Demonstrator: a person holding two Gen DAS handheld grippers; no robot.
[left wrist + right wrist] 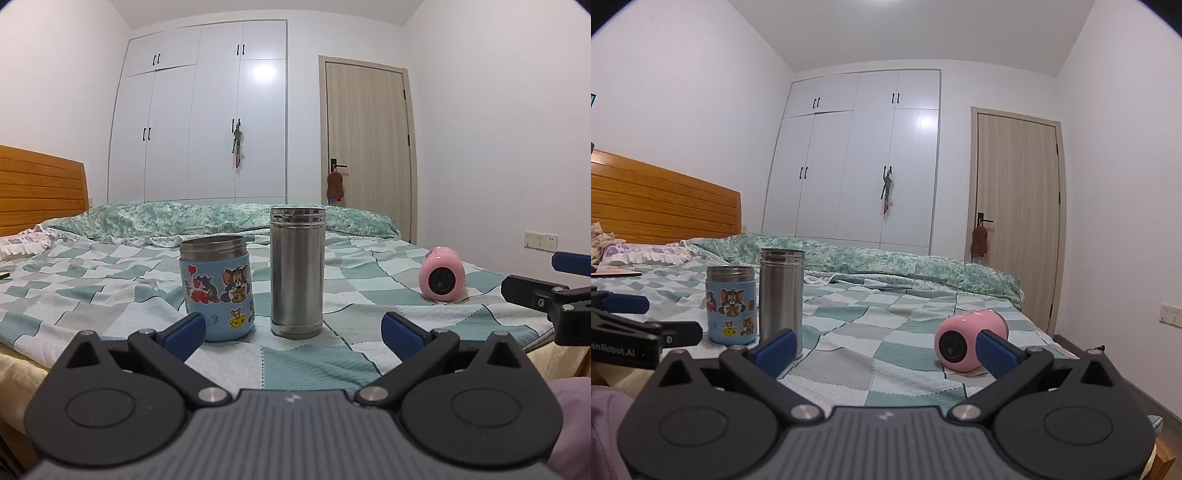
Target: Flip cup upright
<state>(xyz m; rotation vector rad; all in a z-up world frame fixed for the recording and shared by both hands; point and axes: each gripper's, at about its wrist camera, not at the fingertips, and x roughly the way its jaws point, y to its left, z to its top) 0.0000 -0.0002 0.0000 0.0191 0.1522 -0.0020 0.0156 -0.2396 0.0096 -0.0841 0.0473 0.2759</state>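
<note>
The pink cup (pixel 970 339) lies on its side near the bed's (pixel 886 369) right edge, end-on, just ahead of the right gripper (pixel 886 349), whose fingers (pixel 997 352) spread wide and empty, like the farther left gripper's (pixel 293 332).

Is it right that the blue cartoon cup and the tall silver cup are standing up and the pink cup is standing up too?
Not quite. The pink cup lies on its side on the bed, as the right wrist view shows. The blue cartoon cup and tall silver cup do stand upright.
</note>
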